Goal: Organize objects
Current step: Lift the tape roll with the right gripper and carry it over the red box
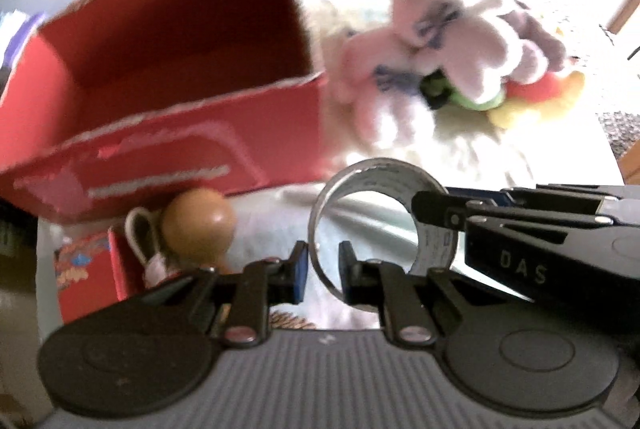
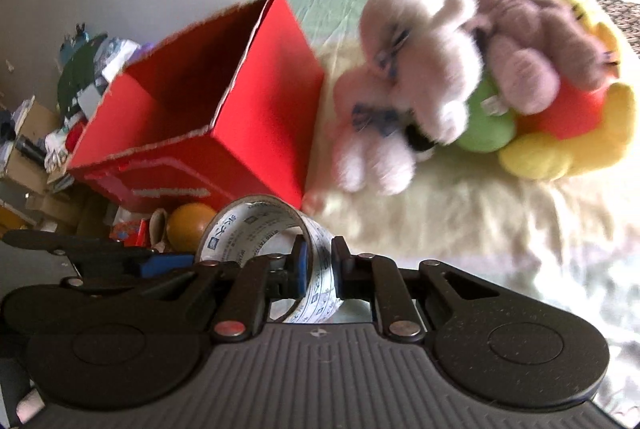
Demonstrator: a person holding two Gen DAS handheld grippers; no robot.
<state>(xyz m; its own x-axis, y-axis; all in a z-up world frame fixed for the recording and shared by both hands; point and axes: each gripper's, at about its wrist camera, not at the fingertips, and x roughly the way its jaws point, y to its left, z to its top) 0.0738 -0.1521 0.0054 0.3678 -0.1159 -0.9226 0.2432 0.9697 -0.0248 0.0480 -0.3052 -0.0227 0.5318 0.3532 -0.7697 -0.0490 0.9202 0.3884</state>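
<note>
Clear tape roll (image 1: pixel 376 229) sits lower centre of frame, pinched on opposite walls: left gripper (image 1: pixel 323 271) clamps its near-left rim, right gripper (image 2: pixel 319 269) its other side. Red box (image 1: pixel 168 69) upper left, open-topped; plush toys (image 2: pixel 460 81) upper right on bedding (image 2: pixel 480 221).

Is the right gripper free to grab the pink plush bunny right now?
Probably not yet: the right gripper is shut on the tape roll, which the left gripper also pinches. The pink plush bunny itself lies unobstructed beside the red box.
</note>
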